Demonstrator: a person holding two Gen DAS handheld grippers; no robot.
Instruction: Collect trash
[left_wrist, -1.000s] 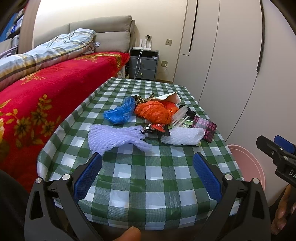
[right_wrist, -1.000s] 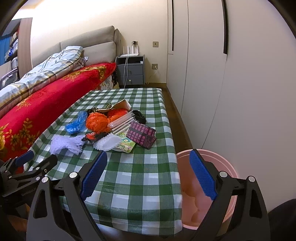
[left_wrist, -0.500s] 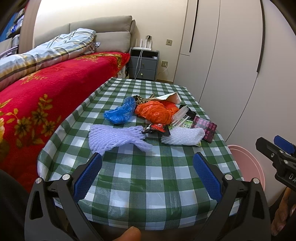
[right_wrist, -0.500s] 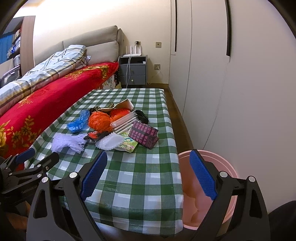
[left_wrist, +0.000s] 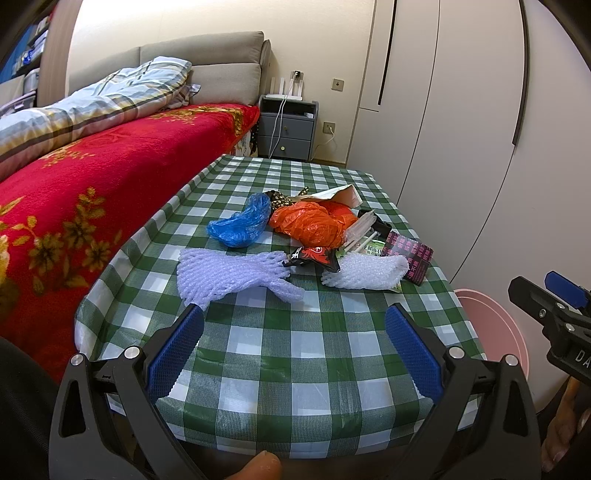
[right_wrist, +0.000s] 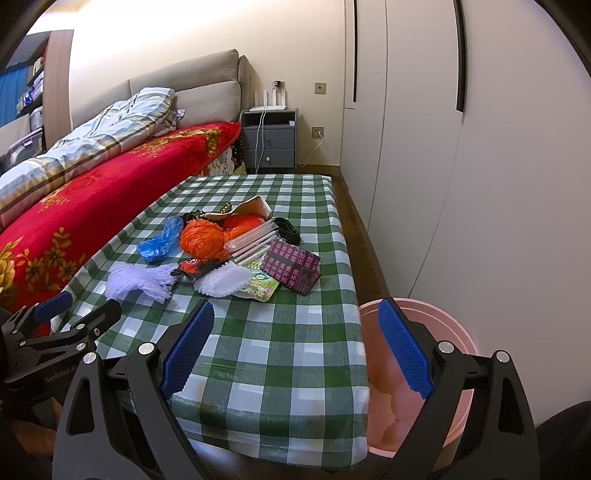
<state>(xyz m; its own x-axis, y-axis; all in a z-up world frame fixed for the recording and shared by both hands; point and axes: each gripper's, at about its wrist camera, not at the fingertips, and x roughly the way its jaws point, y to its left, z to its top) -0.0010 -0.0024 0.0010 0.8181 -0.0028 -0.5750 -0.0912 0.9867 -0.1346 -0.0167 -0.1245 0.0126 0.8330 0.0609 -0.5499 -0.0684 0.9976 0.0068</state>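
Trash lies in a heap on the green checked table (left_wrist: 288, 354): a lilac foam net (left_wrist: 229, 277), a white foam net (left_wrist: 365, 273), a blue plastic bag (left_wrist: 240, 221), an orange plastic bag (left_wrist: 310, 221), a red and black wrapper (left_wrist: 314, 256) and a dark pink-patterned box (left_wrist: 408, 256). My left gripper (left_wrist: 293, 350) is open and empty over the table's near end. My right gripper (right_wrist: 295, 350) is open and empty at the near right corner, partly over the pink bin (right_wrist: 424, 373). The heap also shows in the right wrist view, with the box (right_wrist: 291, 266) nearest.
A bed with a red blanket (left_wrist: 74, 206) runs along the table's left side. White wardrobe doors (right_wrist: 461, 166) stand on the right, with a narrow floor strip between. A grey nightstand (left_wrist: 286, 131) is at the far end. The pink bin (left_wrist: 491, 328) stands on the floor.
The right wrist view has shifted slightly, so the table and heap sit a little further right in it. The left gripper has held still. Both stay open.
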